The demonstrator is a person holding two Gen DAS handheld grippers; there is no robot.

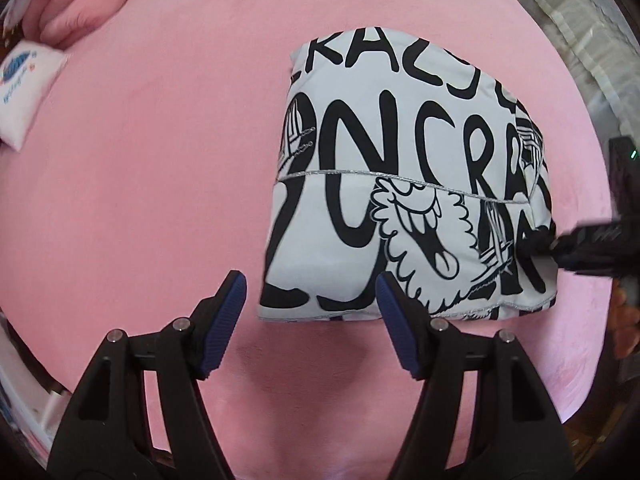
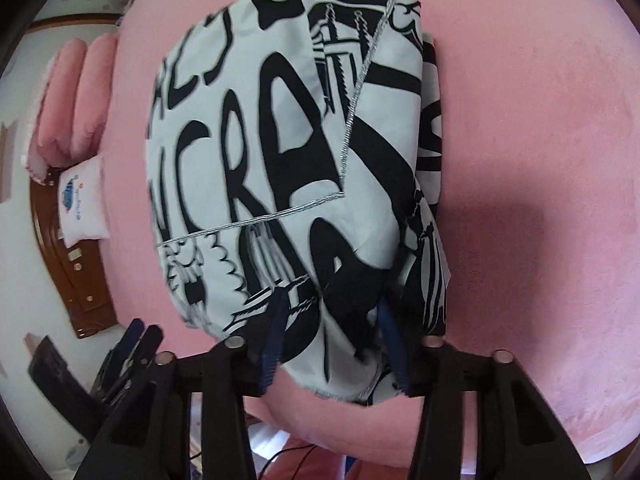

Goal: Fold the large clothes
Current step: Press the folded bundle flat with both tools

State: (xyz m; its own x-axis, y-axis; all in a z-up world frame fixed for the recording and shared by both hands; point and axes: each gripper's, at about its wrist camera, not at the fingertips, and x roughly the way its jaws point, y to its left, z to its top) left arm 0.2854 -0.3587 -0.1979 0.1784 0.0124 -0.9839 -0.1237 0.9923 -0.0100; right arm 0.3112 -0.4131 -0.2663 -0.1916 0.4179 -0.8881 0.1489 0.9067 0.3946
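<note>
On the pink bedspread (image 1: 152, 168) lay one garment (image 1: 400, 208), white with heavy black lettering and silver stitched seams, already folded into a compact, roughly rectangular bundle. From the left wrist view it sat ahead and to the right of the left gripper (image 1: 311, 322), whose blue-padded jaws stood wide apart and held nothing, just short of the bundle's near hem. Its right pad overlapped that hem in the picture; whether it touched the cloth could not be told.

The right gripper (image 2: 334, 336) was the closer of the two. Its jaws stood apart with the garment's near edge bunched between them, the blue pads pressed into the fabric on either side, so it appeared to be grasping the cloth rather than resting on it. In the left view it reached in from the right and met the bundle's right edge.

The bundle's long axis ran away from the left gripper toward the head of the bed, where one small white printed cushion (image 1: 28, 92) and pink pillows (image 1: 72, 12) lay well apart from it. Two grippers, one garment, one cushion.

Judging by how square the bundle sat, the folding looked nearly done, and any last fold would likely turn on the edge the right gripper held.
</note>
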